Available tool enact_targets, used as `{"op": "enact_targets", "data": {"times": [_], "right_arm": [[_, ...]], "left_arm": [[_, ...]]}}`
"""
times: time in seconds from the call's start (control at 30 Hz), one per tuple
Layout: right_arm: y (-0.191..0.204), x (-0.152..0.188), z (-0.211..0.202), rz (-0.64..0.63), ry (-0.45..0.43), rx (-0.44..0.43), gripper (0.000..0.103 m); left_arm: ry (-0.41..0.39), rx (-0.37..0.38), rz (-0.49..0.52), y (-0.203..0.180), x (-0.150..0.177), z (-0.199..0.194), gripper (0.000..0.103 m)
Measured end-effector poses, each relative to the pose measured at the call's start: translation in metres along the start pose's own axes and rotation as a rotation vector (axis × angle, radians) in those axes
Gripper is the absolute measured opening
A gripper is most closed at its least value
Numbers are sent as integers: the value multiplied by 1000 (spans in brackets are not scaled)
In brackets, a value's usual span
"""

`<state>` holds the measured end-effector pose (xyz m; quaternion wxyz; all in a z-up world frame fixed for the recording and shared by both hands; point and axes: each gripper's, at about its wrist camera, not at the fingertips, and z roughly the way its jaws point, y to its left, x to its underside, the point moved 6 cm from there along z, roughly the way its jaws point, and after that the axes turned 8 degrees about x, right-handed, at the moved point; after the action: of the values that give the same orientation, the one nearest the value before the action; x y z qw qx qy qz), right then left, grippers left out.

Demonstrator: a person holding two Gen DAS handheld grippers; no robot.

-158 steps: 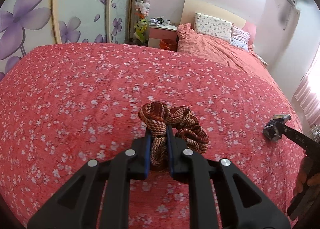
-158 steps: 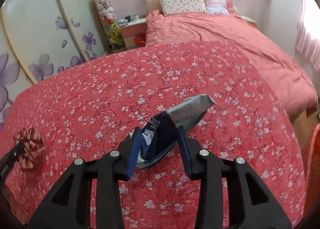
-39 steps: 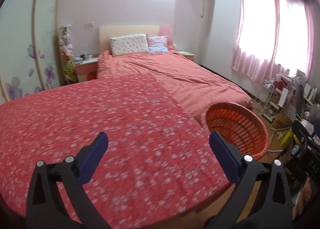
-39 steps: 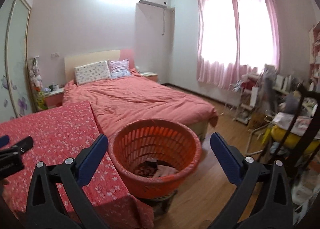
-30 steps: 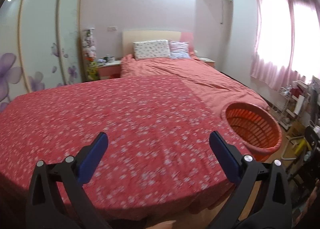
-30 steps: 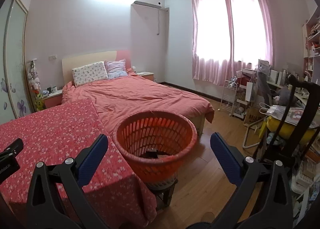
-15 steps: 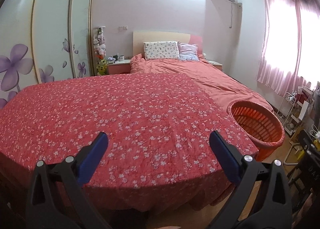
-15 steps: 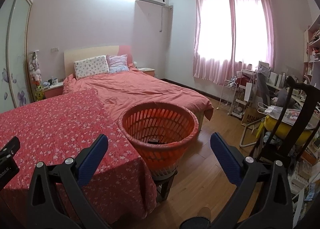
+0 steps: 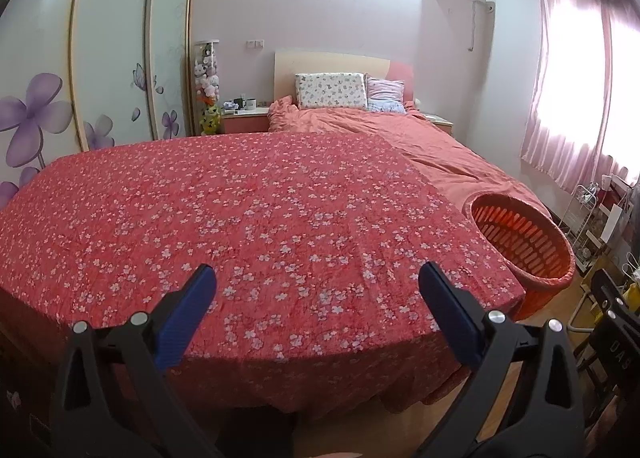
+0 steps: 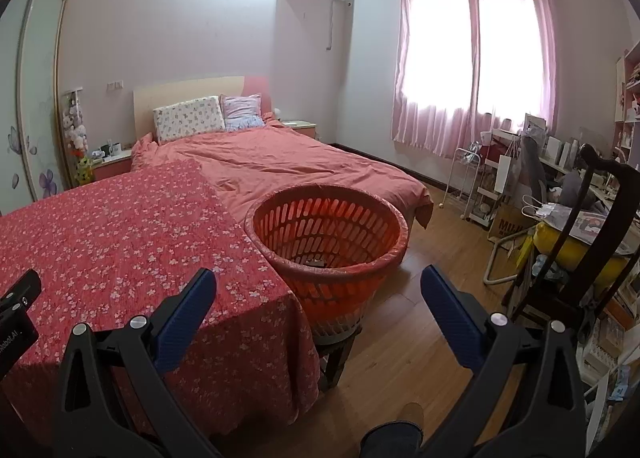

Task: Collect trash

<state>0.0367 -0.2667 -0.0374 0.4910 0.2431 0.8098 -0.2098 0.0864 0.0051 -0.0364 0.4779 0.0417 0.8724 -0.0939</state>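
Observation:
An orange plastic basket [image 10: 326, 232] stands on a low stool beside the table's right edge; a dark scrap shows at its bottom. The same basket [image 9: 524, 246] appears at the right in the left wrist view. My left gripper [image 9: 316, 294] hangs open over the near edge of the red flowered tablecloth [image 9: 240, 218], holding nothing. My right gripper [image 10: 316, 298] is open too, held back from the basket, with nothing between its blue pads. No trash shows on the tablecloth [image 10: 120, 234].
A bed [image 10: 300, 166] with a pink quilt lies behind the table. A dark wooden chair [image 10: 592, 242] and cluttered shelves [image 10: 520, 174] crowd the right side. Wooden floor [image 10: 420, 298] lies between basket and chair. Wardrobe doors [image 9: 120, 58] with purple flowers stand at the left.
Both grippers let go of the scrunchie and the wrapper they held earlier and now stand open. In the last second both views have pulled back from the table and basket.

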Motion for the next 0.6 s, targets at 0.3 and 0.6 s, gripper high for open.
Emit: {"op": "enact_targets", "data": {"times": [0.3,0.6], "right_arm": [[0,5,3,-3,28,-2,101],[1,6,5,-9,39,-2,101]], "left_arm": [[18,-3,2,0,4,3,99],[35,-13,4,-1,7,7,99]]}}
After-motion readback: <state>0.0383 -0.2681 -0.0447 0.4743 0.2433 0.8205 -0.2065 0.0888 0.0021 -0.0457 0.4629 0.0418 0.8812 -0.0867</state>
